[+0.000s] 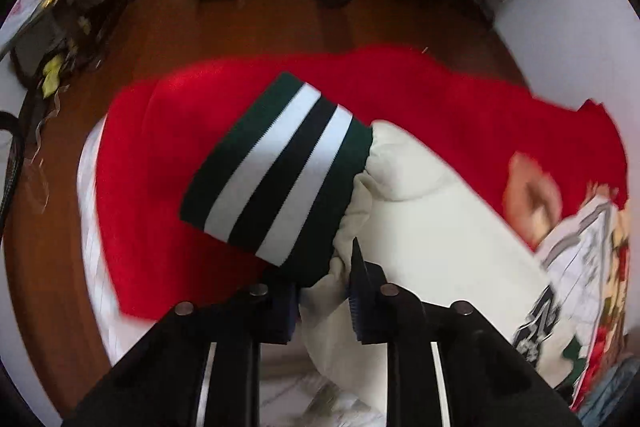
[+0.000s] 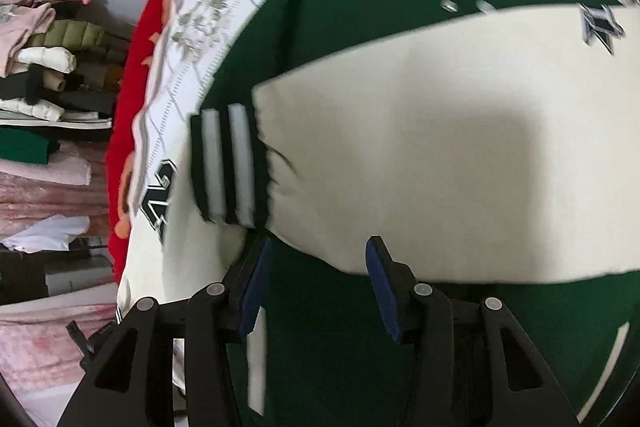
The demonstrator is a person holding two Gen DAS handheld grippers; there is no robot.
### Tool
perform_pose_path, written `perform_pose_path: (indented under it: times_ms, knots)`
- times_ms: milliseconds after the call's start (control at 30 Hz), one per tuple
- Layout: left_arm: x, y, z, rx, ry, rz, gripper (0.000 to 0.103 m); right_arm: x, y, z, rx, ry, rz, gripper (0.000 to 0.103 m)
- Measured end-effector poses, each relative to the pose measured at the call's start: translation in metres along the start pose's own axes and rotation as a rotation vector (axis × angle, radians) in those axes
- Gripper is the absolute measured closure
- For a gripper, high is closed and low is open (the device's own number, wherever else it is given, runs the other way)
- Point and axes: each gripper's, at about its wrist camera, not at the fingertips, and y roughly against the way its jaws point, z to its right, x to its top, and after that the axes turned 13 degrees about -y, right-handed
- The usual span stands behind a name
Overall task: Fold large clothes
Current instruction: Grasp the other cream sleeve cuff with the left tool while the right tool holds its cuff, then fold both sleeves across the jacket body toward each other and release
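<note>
Green-and-cream varsity jacket with padded cream sleeves lies spread across a bed covered by a red fleece blanket and a white grid-patterned sheet. From my right tool's camera the green body fills the view from 12 to 6 o'clock, and one cream sleeve lies folded across the chest, its green, white and black striped cuff ending at about 9 o'clock. My right gripper hangs over the jacket near 6 o'clock with its blue-padded fingers spread apart, nothing between them. From the left tool's camera, the other cream sleeve runs from 4 o'clock toward the centre, its striped cuff resting on the red blanket. My left gripper, at 6 o'clock, is pinching a fold of that cream sleeve just behind the cuff. Stacked folded clothes sit at 9 o'clock in the right view.
</note>
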Motion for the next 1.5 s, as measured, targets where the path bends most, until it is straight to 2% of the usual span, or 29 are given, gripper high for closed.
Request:
perform_pose_path:
  times_ms: [133,200,267,300,333,367,467,533,567,633,667,700,767,900,933,1000,1067,1167,1200,1300,1400,1500]
  knots:
    - [0.053,0.012,0.03,-0.047,-0.074,0.132,0.087,0.009,-0.003,-0.021,0.065,-0.02,0.014,0.052]
    - [0.074,0.002,0.043,-0.071,-0.106,0.157,0.087,0.017,-0.026,-0.035,0.085,-0.026,0.005,0.052]
    - [0.08,-0.019,0.04,-0.09,-0.107,0.135,0.087,0.023,-0.057,-0.047,0.024,-0.017,-0.059,0.052]
    - [0.087,-0.03,0.037,-0.108,-0.1,0.112,0.082,0.024,-0.069,-0.054,-0.008,0.005,-0.066,0.05]
    - [0.094,-0.048,0.026,-0.136,-0.078,0.066,0.081,0.025,-0.072,-0.059,-0.021,0.028,-0.066,0.05]
    - [0.092,-0.058,0.022,-0.158,-0.06,0.035,0.075,0.025,-0.07,-0.064,-0.025,0.046,-0.073,0.05]
    - [0.091,-0.082,0.013,-0.266,-0.013,-0.007,0.052,0.022,-0.054,-0.057,0.023,0.058,-0.089,0.05]
    - [0.086,-0.088,0.009,-0.309,0.023,0.004,0.049,0.018,-0.046,-0.045,0.057,0.037,-0.112,0.05]
    - [0.086,-0.087,0.009,-0.308,0.034,0.011,0.049,0.015,-0.041,-0.037,0.072,0.018,-0.124,0.05]
    - [0.088,-0.079,0.013,-0.272,0.04,0.026,0.05,0.011,-0.033,-0.025,0.08,-0.01,-0.135,0.05]
    - [0.089,-0.077,0.016,-0.253,0.035,0.034,0.058,0.008,-0.028,-0.019,0.083,-0.03,-0.13,0.05]
    - [0.091,-0.07,0.022,-0.201,0.009,0.055,0.08,0.007,-0.023,-0.015,0.093,-0.046,-0.123,0.05]
    - [0.09,-0.06,0.036,-0.17,-0.029,0.084,0.094,0.004,-0.018,-0.01,0.132,-0.073,-0.106,0.05]
    - [0.096,-0.014,0.066,-0.119,-0.125,0.191,0.095,0.007,-0.047,-0.026,0.164,-0.105,-0.072,0.053]
    - [0.098,-0.005,0.066,-0.116,-0.141,0.208,0.095,0.009,-0.056,-0.031,0.158,-0.097,-0.071,0.062]
    - [0.101,0.027,0.092,-0.088,-0.226,0.274,0.096,0.015,-0.074,-0.039,0.143,-0.099,-0.123,0.062]
    - [0.1,0.049,0.117,-0.066,-0.296,0.322,0.096,0.018,-0.069,-0.047,0.124,-0.072,-0.136,0.062]
    - [0.084,0.092,0.17,-0.038,-0.446,0.405,0.096,0.014,-0.039,-0.047,0.079,-0.007,-0.118,0.062]
    - [0.074,0.107,0.19,-0.054,-0.498,0.427,0.096,0.013,-0.027,-0.042,0.069,-0.001,-0.106,0.06]
    - [0.039,0.127,0.239,-0.094,-0.626,0.435,0.096,0.011,0.014,-0.008,0.048,-0.033,-0.06,0.043]
    - [-0.03,0.145,0.311,-0.179,-0.83,0.399,0.096,0.015,0.047,0.036,0.008,-0.077,0.004,0.04]
    - [-0.1,0.155,0.366,-0.261,-0.982,0.354,0.097,0.02,0.077,0.099,-0.067,-0.146,0.093,0.039]
